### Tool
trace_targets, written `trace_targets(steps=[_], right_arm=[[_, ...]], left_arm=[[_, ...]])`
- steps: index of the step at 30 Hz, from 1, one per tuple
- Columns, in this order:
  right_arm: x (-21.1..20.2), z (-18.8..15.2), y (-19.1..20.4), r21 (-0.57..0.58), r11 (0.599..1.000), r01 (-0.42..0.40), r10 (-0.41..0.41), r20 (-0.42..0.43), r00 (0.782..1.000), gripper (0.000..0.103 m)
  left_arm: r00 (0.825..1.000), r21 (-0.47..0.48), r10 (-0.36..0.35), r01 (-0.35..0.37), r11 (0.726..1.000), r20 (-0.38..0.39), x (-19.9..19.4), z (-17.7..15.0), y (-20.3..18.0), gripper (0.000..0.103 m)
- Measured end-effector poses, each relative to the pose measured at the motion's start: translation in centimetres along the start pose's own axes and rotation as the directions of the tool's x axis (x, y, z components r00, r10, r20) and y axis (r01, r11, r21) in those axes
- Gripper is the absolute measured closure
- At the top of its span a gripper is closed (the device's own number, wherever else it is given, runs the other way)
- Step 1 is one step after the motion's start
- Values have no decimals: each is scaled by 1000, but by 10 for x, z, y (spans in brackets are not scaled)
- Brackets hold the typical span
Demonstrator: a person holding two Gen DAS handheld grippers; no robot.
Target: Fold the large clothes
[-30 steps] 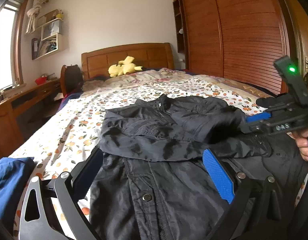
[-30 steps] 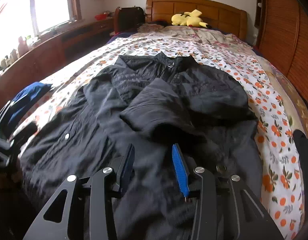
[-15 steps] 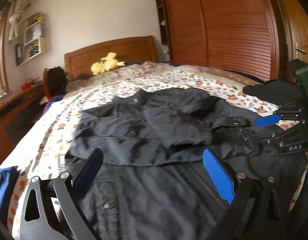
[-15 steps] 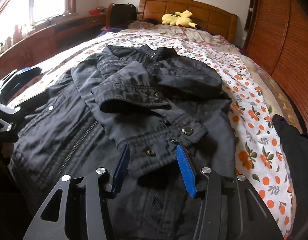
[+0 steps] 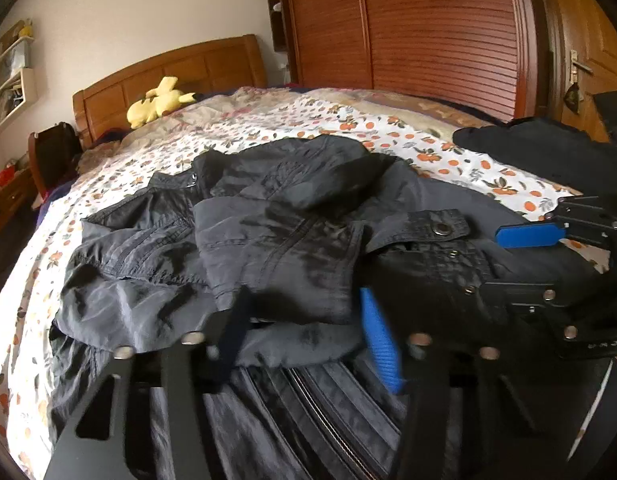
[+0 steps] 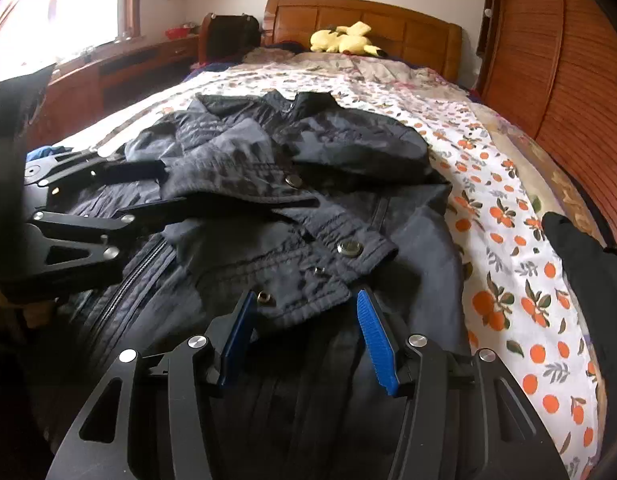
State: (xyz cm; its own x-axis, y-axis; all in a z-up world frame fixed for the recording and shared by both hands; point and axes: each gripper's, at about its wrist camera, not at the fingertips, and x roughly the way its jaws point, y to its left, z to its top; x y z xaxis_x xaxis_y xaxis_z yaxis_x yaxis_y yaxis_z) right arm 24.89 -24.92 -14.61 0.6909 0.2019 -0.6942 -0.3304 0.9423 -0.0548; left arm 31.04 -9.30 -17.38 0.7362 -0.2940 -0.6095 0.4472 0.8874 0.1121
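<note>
Left tongs (image 5: 304,332) tilted down, closing around the jacket (image 5: 292,240) sleeve fold; right tongs (image 6: 304,336) parted, opening, astride the cuff (image 6: 308,300).

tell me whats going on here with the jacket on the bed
A person with a gripper in each hand is folding a dark jacket on a floral bedspread. Both sleeves already lie across the front. The left gripper has just been closing around one sleeve's edge; the right gripper has opened at the snap-button cuff, not yet gripping.

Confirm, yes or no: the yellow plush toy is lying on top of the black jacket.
No. The yellow plush toy lies by the headboard, well apart from the black jacket spread on the bedspread.
</note>
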Motion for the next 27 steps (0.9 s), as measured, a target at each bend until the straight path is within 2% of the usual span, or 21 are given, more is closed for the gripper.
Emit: trace_targets(steps=[2, 3, 9, 13, 19, 22, 27], right_arm=[[1, 3, -1, 3, 1000, -1, 1, 13, 1000, 53], [2, 6, -1, 7, 1000, -5, 5, 23, 1000, 53], [13, 20, 3, 27, 999, -31, 29, 62, 998, 53], [21, 25, 8, 26, 999, -37, 35, 92, 995, 53], [28, 26, 11, 33, 998, -46, 43, 93, 995, 53], [28, 25, 14, 42, 997, -64, 60, 98, 993, 53], [29, 20, 12, 54, 996, -72, 67, 88, 994, 53]], left_arm=[[1000, -12, -27, 27, 1000, 1, 2, 2, 5, 86], [999, -27, -34, 34, 999, -5, 2, 3, 9, 95], [999, -124, 31, -27, 992, 32, -12, 8, 56, 96], [995, -198, 98, -91, 976, 28, -17, 5, 96, 98], [982, -269, 187, -188, 945, -27, -20, -12, 150, 99], [971, -274, 231, -241, 931, -68, -20, -21, 166, 99], [960, -299, 260, -278, 913, -100, -27, -36, 183, 99]])
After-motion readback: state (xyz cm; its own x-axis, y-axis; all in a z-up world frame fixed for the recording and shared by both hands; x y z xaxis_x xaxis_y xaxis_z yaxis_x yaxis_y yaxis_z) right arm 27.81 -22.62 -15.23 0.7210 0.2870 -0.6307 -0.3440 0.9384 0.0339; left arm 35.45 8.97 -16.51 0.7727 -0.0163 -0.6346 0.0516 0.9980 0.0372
